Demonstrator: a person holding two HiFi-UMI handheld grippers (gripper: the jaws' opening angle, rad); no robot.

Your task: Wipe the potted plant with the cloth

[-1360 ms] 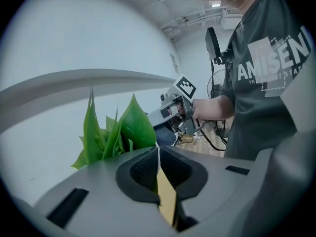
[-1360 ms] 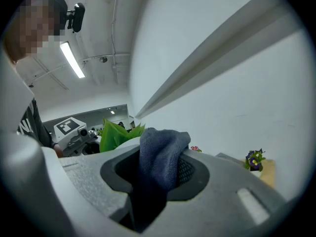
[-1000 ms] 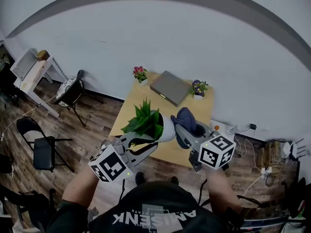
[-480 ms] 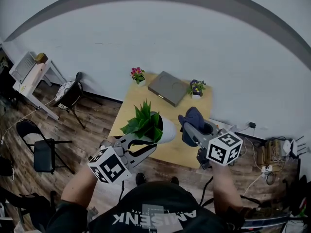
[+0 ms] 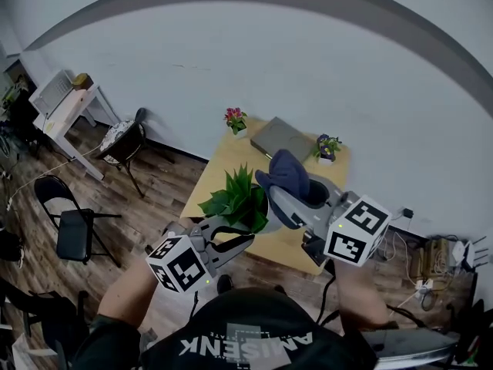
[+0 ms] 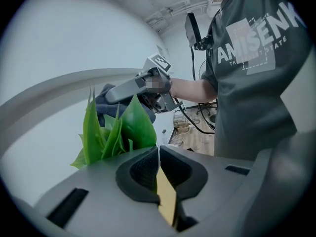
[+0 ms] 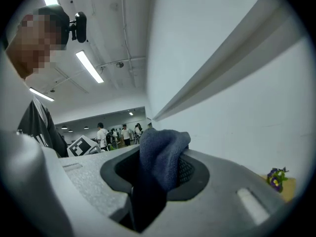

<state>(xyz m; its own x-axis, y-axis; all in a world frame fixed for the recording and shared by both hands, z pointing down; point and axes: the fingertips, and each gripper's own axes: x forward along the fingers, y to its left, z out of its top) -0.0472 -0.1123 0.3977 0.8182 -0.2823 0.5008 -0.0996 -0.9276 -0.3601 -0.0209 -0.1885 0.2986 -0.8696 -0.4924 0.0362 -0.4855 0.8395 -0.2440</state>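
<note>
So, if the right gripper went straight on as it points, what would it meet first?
Probably the white wall: past the cloth the right gripper holds, only wall shows ahead, distance unclear.

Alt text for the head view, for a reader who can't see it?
From above, the left gripper holds a plant over a table while the right gripper holds a blue cloth at its leaves. Two small flower pots and a flat grey box sit at the table's far edge.
</note>
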